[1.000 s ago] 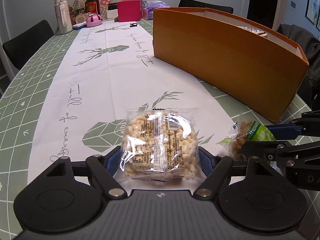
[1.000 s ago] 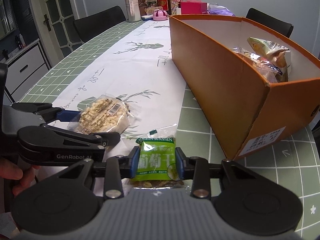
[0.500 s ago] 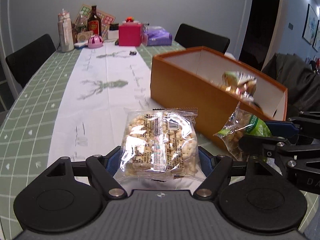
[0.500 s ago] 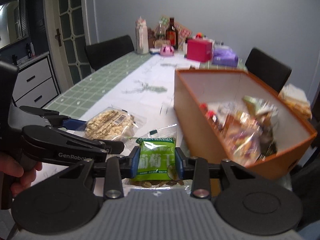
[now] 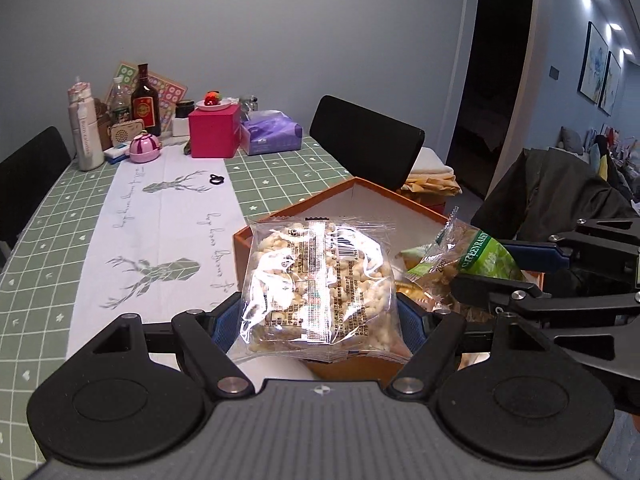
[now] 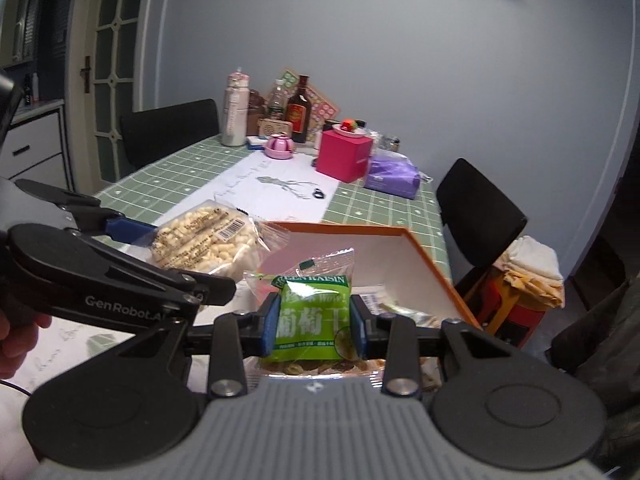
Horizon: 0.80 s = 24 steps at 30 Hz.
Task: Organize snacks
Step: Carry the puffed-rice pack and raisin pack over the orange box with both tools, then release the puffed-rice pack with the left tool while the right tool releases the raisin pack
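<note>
Both packs are up over the orange box (image 5: 400,204), ready to drop in: left tongs (image 5: 320,316) clamp the puffed snack bag (image 5: 320,280), right tongs (image 6: 314,324) pinch the raisin pack (image 6: 312,316).

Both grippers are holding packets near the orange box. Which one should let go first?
Probably the right gripper: its green raisin packet hangs over the orange box opening. The left gripper's puffed snack packet sits nearer the box's corner.
</note>
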Tool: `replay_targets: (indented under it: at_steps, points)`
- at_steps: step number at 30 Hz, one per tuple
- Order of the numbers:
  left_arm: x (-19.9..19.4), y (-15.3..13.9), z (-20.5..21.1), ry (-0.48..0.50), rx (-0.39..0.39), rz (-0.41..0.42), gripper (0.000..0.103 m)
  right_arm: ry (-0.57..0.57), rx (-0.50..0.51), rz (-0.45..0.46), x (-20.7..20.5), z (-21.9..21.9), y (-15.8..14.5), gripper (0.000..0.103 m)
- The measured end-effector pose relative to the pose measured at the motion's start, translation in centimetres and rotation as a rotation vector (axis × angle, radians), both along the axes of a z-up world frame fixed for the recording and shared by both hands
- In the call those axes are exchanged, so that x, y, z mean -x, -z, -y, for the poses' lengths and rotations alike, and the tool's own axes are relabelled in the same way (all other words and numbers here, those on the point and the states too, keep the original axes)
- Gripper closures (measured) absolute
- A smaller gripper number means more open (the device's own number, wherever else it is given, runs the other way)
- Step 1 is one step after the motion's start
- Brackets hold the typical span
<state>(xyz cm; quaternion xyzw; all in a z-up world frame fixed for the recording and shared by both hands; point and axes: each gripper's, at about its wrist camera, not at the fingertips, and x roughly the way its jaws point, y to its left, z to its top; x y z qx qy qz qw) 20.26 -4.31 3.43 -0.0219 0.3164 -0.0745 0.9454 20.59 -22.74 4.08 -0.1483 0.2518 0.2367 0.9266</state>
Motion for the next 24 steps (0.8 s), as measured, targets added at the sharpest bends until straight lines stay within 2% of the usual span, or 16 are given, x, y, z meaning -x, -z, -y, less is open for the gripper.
replay_targets:
  at_steps: [4,10,16,24]
  points:
    - [-2.2,0.3,1.1,0.032,-0.027,-0.024,0.014,0.032,0.013,-0.015,-2.4,0.9,0.3,0.068]
    - [-5.9,1.6,2.7,0.043,-0.112,-0.072,0.014,0.1,0.026,-0.059,-6.0,2.1,1.3,0.068]
    - [-8.3,2.4,3.9,0.092,-0.116,-0.1,0.014,0.128,0.051,-0.09,-9.1,2.7,2.9,0.068]
    - [-11.1,4.1,4.8,0.167,-0.12,-0.164,0.014,0.137,0.017,-0.172,-12.7,3.5,4.3,0.068]
